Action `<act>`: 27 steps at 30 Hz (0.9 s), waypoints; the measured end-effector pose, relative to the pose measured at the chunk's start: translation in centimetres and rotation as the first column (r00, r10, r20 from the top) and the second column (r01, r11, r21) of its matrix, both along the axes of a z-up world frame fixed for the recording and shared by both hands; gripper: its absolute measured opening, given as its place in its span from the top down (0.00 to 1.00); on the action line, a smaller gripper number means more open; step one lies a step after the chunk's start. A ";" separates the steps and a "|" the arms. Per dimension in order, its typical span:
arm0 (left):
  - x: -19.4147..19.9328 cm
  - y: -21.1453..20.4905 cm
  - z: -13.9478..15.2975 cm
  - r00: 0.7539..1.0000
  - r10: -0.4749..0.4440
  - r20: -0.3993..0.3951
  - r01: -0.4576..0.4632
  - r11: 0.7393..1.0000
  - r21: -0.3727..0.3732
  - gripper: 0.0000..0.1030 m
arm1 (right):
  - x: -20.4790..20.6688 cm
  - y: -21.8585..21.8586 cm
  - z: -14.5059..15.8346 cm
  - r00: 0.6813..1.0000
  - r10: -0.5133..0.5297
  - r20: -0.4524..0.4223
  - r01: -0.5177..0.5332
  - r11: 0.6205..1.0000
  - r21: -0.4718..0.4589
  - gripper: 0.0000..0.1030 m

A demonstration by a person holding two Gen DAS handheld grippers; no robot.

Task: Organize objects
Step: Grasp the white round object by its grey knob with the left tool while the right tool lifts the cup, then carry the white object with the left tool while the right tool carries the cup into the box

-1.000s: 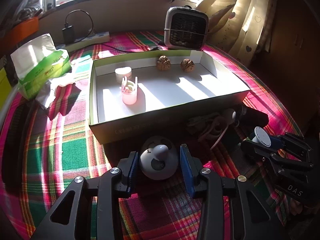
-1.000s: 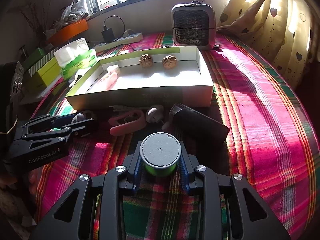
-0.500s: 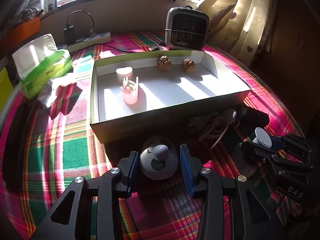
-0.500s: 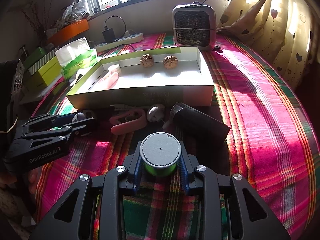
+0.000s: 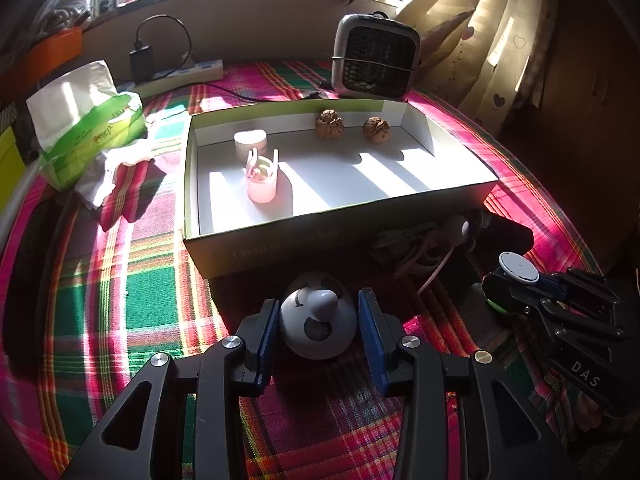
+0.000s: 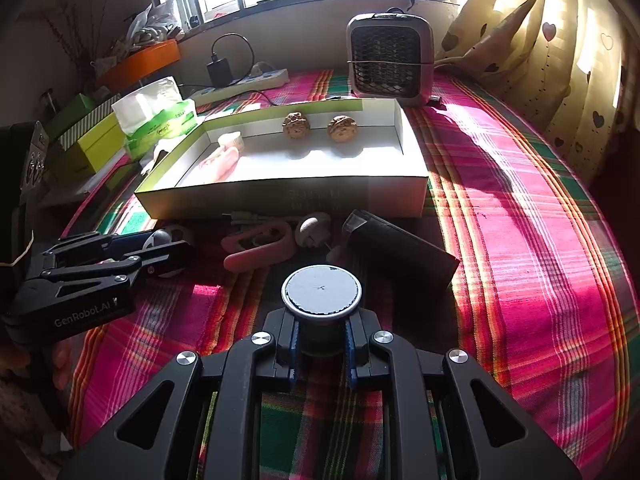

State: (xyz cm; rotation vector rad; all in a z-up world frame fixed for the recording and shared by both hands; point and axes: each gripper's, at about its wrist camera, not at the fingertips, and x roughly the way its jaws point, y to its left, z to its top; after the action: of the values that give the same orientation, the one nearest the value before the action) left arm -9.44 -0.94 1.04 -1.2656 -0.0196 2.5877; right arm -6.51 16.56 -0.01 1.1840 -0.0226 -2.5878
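Right gripper [image 6: 320, 344] just closed, pinching green spool [image 6: 321, 300], probably for the box [image 6: 280, 196]; left gripper [image 5: 318, 330] spread astride white dome [image 5: 318, 326].

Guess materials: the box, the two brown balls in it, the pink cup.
Box: looks like cardboard, matte white inside with green edges; thin folded walls with sharp creases.
Brown balls: wrinkled, ridged shells, probably walnuts, though carved wood is possible.
Pink cup: likely soft plastic or silicone; sunlight glows through it and the surface is smooth.
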 end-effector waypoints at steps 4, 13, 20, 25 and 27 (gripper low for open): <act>0.0 -0.1 0.0 1.000 0.000 0.001 0.000 1.000 0.000 0.66 | 0.0 0.1 0.0 1.000 0.001 -0.002 -0.001 1.000 -0.009 0.83; 0.3 0.0 0.7 1.000 -0.008 -0.015 0.008 1.000 0.006 0.74 | 0.2 -0.3 0.8 1.000 0.011 -0.024 -0.012 1.000 -0.014 0.83; 0.5 -0.1 0.7 1.000 -0.009 -0.019 0.009 1.000 0.012 0.76 | 0.4 -0.4 1.3 0.999 0.016 -0.046 -0.016 1.000 -0.010 0.83; 0.5 -0.1 0.8 1.000 -0.002 -0.016 0.002 1.000 0.015 0.77 | 0.5 -0.4 1.4 0.999 0.017 -0.047 -0.018 1.000 -0.014 0.83; 0.6 -0.1 0.9 1.000 -0.002 -0.019 0.002 1.000 0.014 0.77 | 0.5 -0.5 1.5 0.999 0.021 -0.049 -0.021 1.000 -0.011 0.83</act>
State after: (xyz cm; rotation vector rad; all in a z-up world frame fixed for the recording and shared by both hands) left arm -8.87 -1.01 1.97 -1.2358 -0.0327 2.5932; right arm -6.05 16.10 1.46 1.1110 -0.0148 -2.5936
